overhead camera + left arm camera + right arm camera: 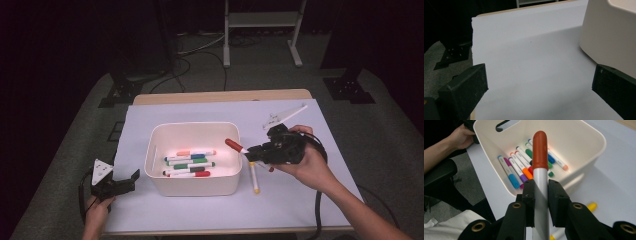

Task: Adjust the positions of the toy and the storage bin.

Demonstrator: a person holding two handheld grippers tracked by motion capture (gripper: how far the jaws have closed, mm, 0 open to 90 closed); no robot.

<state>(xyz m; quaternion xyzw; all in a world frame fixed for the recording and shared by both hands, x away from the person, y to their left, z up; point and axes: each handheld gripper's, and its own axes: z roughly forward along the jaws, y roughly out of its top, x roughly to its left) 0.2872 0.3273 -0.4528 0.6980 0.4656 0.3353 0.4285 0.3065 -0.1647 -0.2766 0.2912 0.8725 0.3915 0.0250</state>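
Observation:
A white bin (192, 184) (584, 135) stands mid-table with several coloured markers (190, 162) (520, 167) lying in it. My right gripper (252, 148) (541, 191) is shut on a white marker with a red cap (235, 145) (540, 152), held in the air at the bin's right rim with the cap pointing toward the bin. A yellow-capped marker (254, 177) (592, 206) lies on the table just right of the bin. My left gripper (129, 181) (536, 82) rests open at the bin's left, nothing between its jaws; the bin's wall (611, 32) is at its right.
A light paper sheet (300, 200) (529, 55) covers the wooden table. A clear ruler-like piece (282, 116) lies at the back right. Beyond the table are cables, dark stands and a white frame on grey floor. A person's forearm (439, 157) shows past the bin.

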